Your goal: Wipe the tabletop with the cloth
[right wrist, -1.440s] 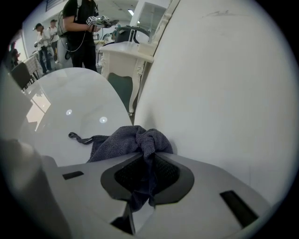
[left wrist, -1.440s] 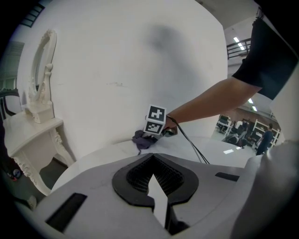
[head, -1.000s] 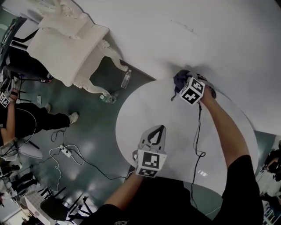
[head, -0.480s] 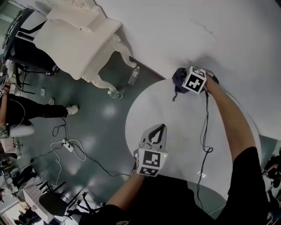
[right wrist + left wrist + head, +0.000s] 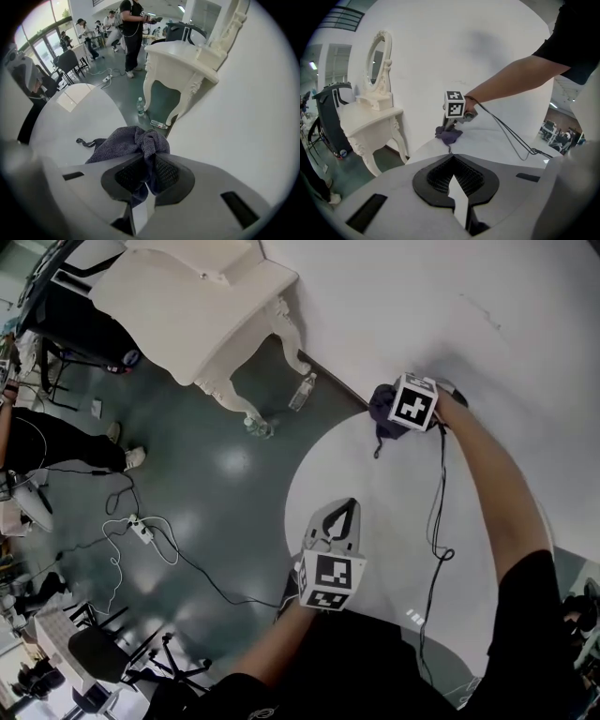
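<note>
Change: The cloth [image 5: 382, 412] had been slid a little way along the far edge of the bench [image 5: 375, 521], toward the left of the head view, since a second before. The right hand-held gripper [image 5: 392, 418] had been rolled a bit on the way. The left hand-held gripper [image 5: 342, 514] had been kept over the near part of the bench.

Meaning for the task: A wiping stroke along the far rim was judged to be under way. How much of the white top had been wiped could not be told, since no dirt or wet marks could be seen.

Right hand-held gripper: It was pinched on the cloth [image 5: 126, 140]. A fold of the dark cloth was squeezed between its two jaws, and it was pointed steeply down at the bench.

Left hand-held gripper: Its jaws [image 5: 454, 171] were pressed together with nothing between them. It was held well apart from the cloth.

Cloth and hand-held gripper: The cloth was bunched up right at the tips of the right hand-held gripper, and the rest was spread out just ahead of them, touching the bench. A thin loop [image 5: 83, 140] was trailed out from the cloth onto the bench top.

Cloth's place: It was found at the far rim of the round bench, close beside the white wall [image 5: 243, 108].
</note>
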Demonstrator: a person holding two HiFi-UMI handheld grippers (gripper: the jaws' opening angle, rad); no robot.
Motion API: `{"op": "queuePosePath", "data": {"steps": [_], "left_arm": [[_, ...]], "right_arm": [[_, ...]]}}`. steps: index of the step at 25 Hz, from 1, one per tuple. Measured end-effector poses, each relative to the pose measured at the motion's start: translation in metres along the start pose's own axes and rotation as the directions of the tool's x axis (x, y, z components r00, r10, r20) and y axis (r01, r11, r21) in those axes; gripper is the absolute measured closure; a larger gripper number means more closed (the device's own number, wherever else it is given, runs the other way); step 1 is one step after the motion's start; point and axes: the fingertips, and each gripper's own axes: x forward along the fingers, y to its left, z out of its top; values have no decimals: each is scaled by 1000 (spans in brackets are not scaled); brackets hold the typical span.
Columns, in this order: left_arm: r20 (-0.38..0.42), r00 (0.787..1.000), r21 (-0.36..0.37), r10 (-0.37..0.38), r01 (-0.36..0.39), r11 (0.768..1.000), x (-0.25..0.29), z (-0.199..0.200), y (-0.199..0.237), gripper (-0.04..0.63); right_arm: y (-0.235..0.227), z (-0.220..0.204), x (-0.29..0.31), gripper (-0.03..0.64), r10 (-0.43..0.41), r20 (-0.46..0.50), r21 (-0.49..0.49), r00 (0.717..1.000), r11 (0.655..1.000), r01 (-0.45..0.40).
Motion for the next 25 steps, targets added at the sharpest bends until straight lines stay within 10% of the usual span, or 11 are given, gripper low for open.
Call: {"op": "queuePosePath", "data": {"steps": [25], "left_arm": [[-156, 986, -122, 52, -72, 990, 21, -62, 78, 588]], "right_arm": [[60, 119, 20, 568, 31, 36, -202, 999, 979, -23]]}}
